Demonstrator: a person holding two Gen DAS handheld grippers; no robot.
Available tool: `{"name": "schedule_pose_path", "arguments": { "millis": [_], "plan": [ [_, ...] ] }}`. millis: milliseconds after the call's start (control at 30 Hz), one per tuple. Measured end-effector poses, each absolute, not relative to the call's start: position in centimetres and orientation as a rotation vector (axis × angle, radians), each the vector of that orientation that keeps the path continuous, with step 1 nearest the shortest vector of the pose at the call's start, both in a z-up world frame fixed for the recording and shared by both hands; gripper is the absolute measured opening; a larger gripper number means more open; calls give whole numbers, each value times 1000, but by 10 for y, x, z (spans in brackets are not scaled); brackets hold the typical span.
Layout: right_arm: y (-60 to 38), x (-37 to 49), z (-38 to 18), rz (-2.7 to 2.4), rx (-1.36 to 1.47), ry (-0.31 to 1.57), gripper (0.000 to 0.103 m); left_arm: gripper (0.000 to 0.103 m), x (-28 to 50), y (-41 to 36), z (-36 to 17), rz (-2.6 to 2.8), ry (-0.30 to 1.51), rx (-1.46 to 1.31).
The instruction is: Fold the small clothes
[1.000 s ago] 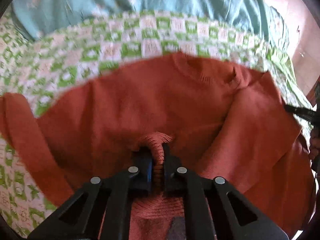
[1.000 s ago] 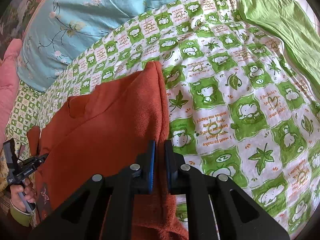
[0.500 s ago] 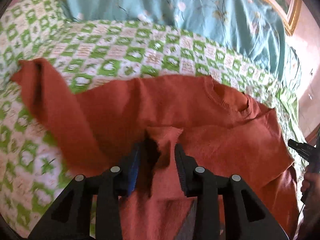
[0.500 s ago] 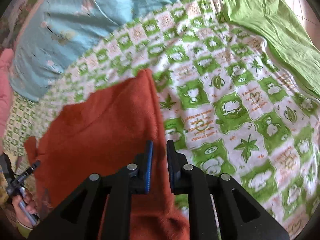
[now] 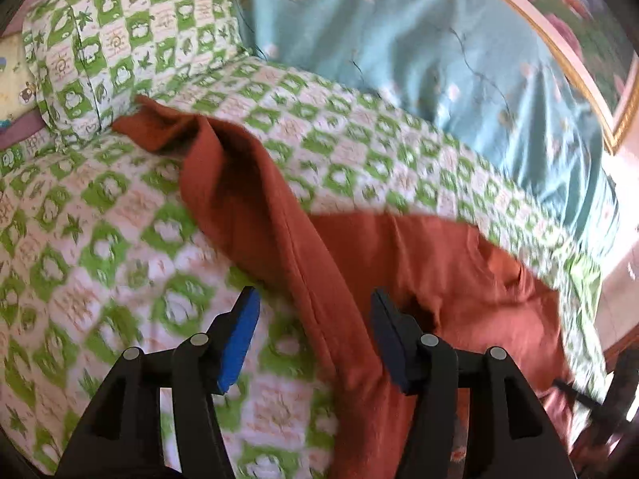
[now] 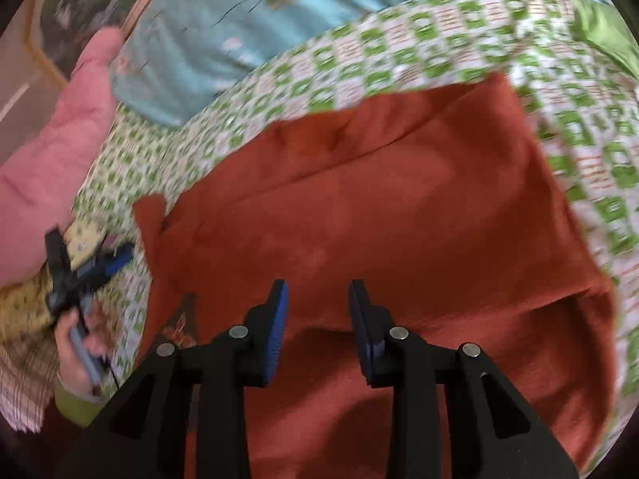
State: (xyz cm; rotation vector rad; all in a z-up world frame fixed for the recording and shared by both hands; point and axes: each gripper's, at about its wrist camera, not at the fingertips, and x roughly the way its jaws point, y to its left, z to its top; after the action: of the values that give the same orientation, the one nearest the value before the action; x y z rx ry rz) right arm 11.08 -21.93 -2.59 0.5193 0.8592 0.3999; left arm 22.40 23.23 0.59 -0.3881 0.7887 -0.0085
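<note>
A rust-orange knit sweater [image 5: 419,263] lies on the green-and-white checked bedspread [image 5: 100,239]. Its left sleeve [image 5: 223,175] stretches toward the pillow. My left gripper [image 5: 313,323] is open and empty, with the sleeve seam lying between its spread fingers. In the right wrist view the sweater body [image 6: 379,207] fills the middle, its right side folded in. My right gripper [image 6: 317,319] is open and empty just above the sweater's lower part. The left gripper also shows in the right wrist view [image 6: 86,271], held in a hand.
A checked pillow [image 5: 120,48] sits at the far left. A teal floral blanket [image 5: 439,60] lies along the back. A framed picture [image 5: 591,32] hangs at the right. A pink cloth [image 6: 52,151] and a green sheet [image 6: 603,28] border the bed.
Both grippers have let go of the sweater and opened wide. The left one swung left toward the outstretched sleeve. The right one moved left over the sweater body.
</note>
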Motion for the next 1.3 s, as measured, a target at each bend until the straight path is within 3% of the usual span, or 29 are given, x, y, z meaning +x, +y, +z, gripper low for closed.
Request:
{"name": "schedule_pose_path", "arguments": {
  "millis": [300,367,533,567,633,667,700,733,1000,1300],
  "plan": [
    [-189,103,-30,478,480,909,35,77,321,310,42,174,760,-434],
    [-189,103,-30,478,475,913,35,84,346,330,37,239,785,-435],
    [-190,103,-32,469,488,912,35,83,398,377,-3,315,922,-508],
    [-189,103,-32,469,486,913,35,80,405,383,-12,317,948,-513],
    [-188,103,-32,473,481,919,35,43,415,389,-25,351,989,-477],
    [-187,104,-32,478,477,924,35,35,416,389,-27,353,986,-451],
    [-187,104,-32,481,473,926,35,12,415,388,-25,327,966,-441],
    [-187,104,-32,480,467,925,35,8,411,386,-21,290,947,-451],
    [-192,98,-31,485,500,908,35,6,348,302,64,23,693,-347],
    [-215,74,-17,435,549,843,35,6,278,109,123,-429,572,-171]
  ]
}}
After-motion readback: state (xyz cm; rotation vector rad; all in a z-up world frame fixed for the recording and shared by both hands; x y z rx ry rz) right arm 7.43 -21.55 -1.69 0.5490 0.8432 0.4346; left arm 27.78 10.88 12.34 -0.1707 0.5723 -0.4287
